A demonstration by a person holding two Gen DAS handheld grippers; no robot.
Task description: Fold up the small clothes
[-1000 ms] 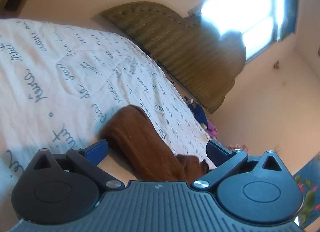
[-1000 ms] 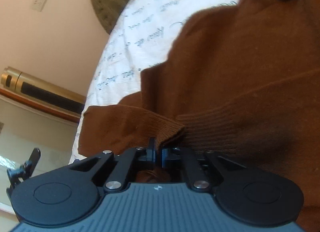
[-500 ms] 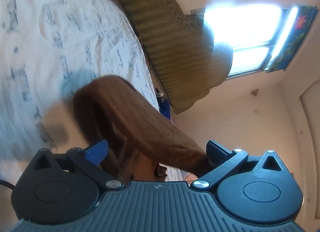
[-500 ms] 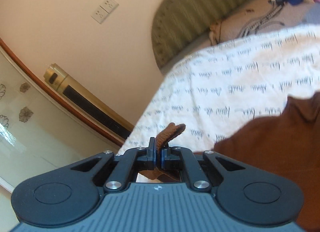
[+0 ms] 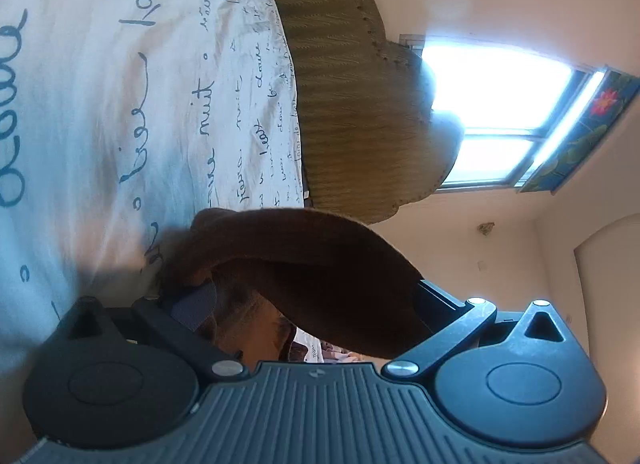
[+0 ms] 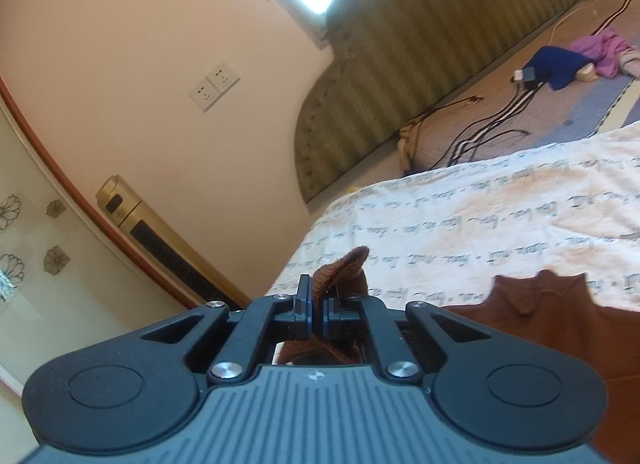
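Observation:
A brown knit sweater [image 5: 304, 248] rises off the white script-printed bedspread [image 5: 120, 83] and drapes across my left gripper [image 5: 316, 300]. That gripper is open, its fingers wide apart with the knit lying between and over them. In the right wrist view my right gripper [image 6: 318, 310] is shut on a ribbed edge of the sweater [image 6: 340, 264], which sticks up above the pads. The sweater's body [image 6: 560, 328] lies flat on the bedspread [image 6: 480, 215] to the right and below.
An olive padded headboard [image 5: 352, 83] and a bright window [image 5: 492, 103] lie beyond the bed. At the bed's head are a blue garment [image 6: 560, 63], a pink garment [image 6: 604, 47] and loose cables [image 6: 500, 119]. A gold upright unit [image 6: 160, 236] stands by the wall.
The right gripper has lifted the pinched edge up off the sweater, its view swinging toward the wall. The left gripper has rolled, and the brown knit now hangs raised across its open fingers.

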